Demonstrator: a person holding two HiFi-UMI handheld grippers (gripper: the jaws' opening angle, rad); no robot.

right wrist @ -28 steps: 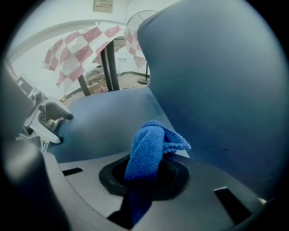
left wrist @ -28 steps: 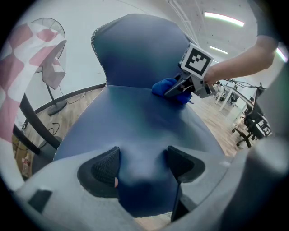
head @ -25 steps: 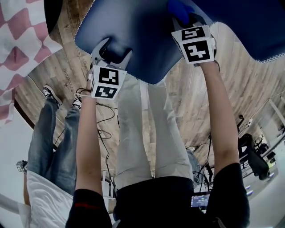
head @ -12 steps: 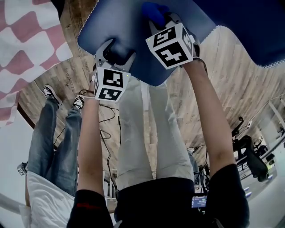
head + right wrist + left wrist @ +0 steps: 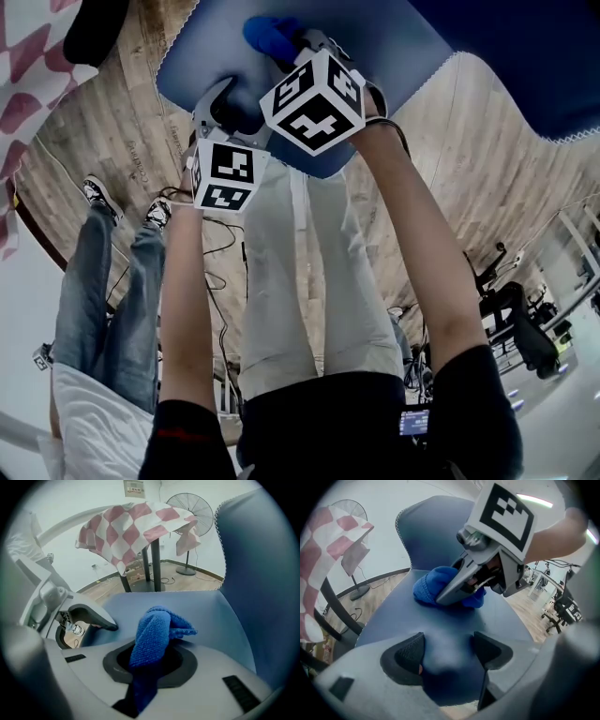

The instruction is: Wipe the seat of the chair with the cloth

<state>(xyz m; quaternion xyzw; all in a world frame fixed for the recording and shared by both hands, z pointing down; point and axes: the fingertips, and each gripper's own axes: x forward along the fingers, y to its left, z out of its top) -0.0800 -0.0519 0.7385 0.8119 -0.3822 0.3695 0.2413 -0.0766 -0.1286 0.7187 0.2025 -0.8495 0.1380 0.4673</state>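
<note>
In the head view, the blue cloth (image 5: 270,37) is held on the chair seat (image 5: 403,42) by the right tongs (image 5: 286,47), the left tongs (image 5: 236,111) just beside. In the left gripper view, the left tongs are seen apart over the seat's front edge. In the right gripper view, the cloth is clamped by the right tongs.
</note>
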